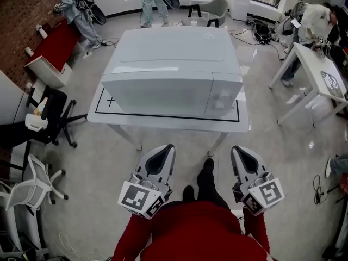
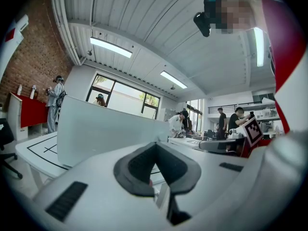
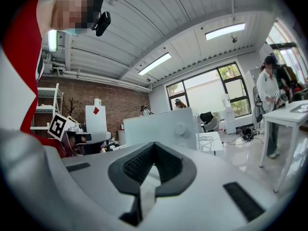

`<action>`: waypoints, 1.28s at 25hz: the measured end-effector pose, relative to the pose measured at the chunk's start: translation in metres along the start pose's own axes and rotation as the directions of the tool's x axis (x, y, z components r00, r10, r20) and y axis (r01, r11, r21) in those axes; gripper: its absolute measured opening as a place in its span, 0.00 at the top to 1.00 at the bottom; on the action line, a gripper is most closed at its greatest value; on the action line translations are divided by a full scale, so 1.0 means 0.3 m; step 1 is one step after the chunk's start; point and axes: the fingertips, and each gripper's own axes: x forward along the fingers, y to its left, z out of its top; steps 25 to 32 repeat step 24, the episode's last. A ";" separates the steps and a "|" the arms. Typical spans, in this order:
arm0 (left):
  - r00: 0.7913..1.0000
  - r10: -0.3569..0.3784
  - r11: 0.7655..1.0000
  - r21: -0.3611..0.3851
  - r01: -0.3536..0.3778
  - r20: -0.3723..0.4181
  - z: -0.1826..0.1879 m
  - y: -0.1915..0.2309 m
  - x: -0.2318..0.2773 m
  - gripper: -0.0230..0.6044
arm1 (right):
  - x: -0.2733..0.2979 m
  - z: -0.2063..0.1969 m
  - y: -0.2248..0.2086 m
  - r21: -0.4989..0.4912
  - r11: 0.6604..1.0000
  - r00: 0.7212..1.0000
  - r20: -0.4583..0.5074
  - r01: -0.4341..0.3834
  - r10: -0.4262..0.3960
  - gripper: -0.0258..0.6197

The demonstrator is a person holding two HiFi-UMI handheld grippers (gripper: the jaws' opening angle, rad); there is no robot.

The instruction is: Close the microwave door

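A white microwave (image 1: 173,69) stands on a white table (image 1: 163,123) ahead of me, and its door (image 1: 160,94) lies flush with the front, beside the control panel (image 1: 223,98). My left gripper (image 1: 166,149) and right gripper (image 1: 238,150) hover side by side near my body, short of the table's front edge, apart from the microwave. Both point level at it. In the left gripper view the left gripper (image 2: 156,148) has its jaws together with nothing between them, facing the microwave (image 2: 106,129). The right gripper (image 3: 154,149) looks the same in its own view, with the microwave (image 3: 159,126) beyond.
Black tape lines mark the table top (image 1: 111,100). Office chairs (image 1: 51,116) stand at the left, another white table (image 1: 321,75) at the right. Several people stand at the back and far right. Cables (image 1: 263,31) lie on the floor behind.
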 end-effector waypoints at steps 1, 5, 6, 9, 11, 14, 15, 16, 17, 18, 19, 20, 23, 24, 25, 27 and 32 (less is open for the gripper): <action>1.000 -0.003 1.000 0.004 0.003 -0.002 -0.001 -0.004 0.000 0.95 | -0.002 -0.005 -0.001 -0.007 1.000 1.000 -0.006 0.003 -0.003 0.94; 1.000 -0.013 1.000 0.006 0.013 -0.005 -0.002 -0.017 0.001 0.95 | -0.008 -0.007 -0.005 -0.012 1.000 1.000 -0.007 0.011 -0.012 0.94; 1.000 -0.014 1.000 0.006 0.014 -0.005 -0.003 -0.019 0.002 0.95 | -0.009 -0.008 -0.006 -0.015 1.000 1.000 -0.009 0.014 -0.014 0.94; 1.000 -0.017 1.000 0.005 0.017 -0.011 -0.007 -0.024 0.001 0.95 | -0.009 -0.004 0.000 -0.015 1.000 1.000 -0.003 0.011 -0.011 0.94; 1.000 -0.019 1.000 0.004 0.019 -0.015 -0.009 -0.029 -0.001 0.95 | -0.009 -0.005 0.001 -0.014 1.000 1.000 -0.005 0.012 -0.012 0.94; 1.000 -0.022 1.000 0.009 0.022 -0.018 -0.011 -0.035 -0.002 0.95 | -0.010 -0.011 -0.002 -0.018 1.000 1.000 -0.014 0.018 -0.018 0.94; 1.000 -0.021 1.000 0.014 0.022 -0.019 -0.011 -0.036 -0.003 0.95 | -0.010 -0.014 -0.004 -0.019 1.000 1.000 -0.018 0.021 -0.021 0.94; 1.000 -0.020 1.000 0.021 0.021 -0.020 -0.011 -0.036 -0.003 0.95 | -0.009 -0.014 -0.005 -0.017 1.000 1.000 -0.019 0.023 -0.023 0.94; 1.000 -0.019 0.999 0.027 0.019 -0.021 -0.011 -0.035 -0.004 0.95 | -0.007 -0.013 -0.005 -0.017 1.000 1.000 -0.018 0.024 -0.024 0.94; 1.000 -0.017 0.999 0.029 0.018 -0.021 -0.011 -0.033 -0.005 0.95 | -0.006 -0.011 -0.005 -0.019 1.000 1.000 -0.016 0.024 -0.024 0.94; 1.000 -0.016 1.000 0.027 0.016 -0.020 -0.011 -0.031 -0.006 0.95 | -0.004 -0.009 -0.006 -0.023 0.999 1.000 -0.014 0.023 -0.024 0.94; 1.000 -0.014 1.000 0.024 0.014 -0.019 -0.010 -0.029 -0.007 0.95 | -0.002 -0.009 -0.006 -0.025 0.999 1.000 -0.014 0.022 -0.023 0.94; 1.000 -0.008 1.000 0.020 0.009 -0.016 -0.010 -0.023 -0.005 0.95 | 0.003 -0.013 -0.006 -0.029 0.999 1.000 -0.019 0.019 -0.020 0.94; 1.000 -0.007 1.000 0.020 0.007 -0.016 -0.010 -0.021 -0.004 0.95 | 0.005 -0.014 -0.005 -0.030 0.999 1.000 -0.020 0.018 -0.019 0.94; 1.000 -0.007 1.000 0.020 0.007 -0.016 -0.010 -0.021 -0.004 0.95 | 0.005 -0.014 -0.005 -0.030 0.999 1.000 -0.020 0.018 -0.019 0.94; 1.000 -0.007 1.000 0.020 0.007 -0.016 -0.010 -0.021 -0.004 0.95 | 0.005 -0.014 -0.005 -0.030 0.999 1.000 -0.020 0.018 -0.019 0.94; 1.000 -0.007 1.000 0.020 0.007 -0.016 -0.010 -0.021 -0.004 0.95 | 0.005 -0.014 -0.005 -0.030 0.999 1.000 -0.020 0.018 -0.019 0.94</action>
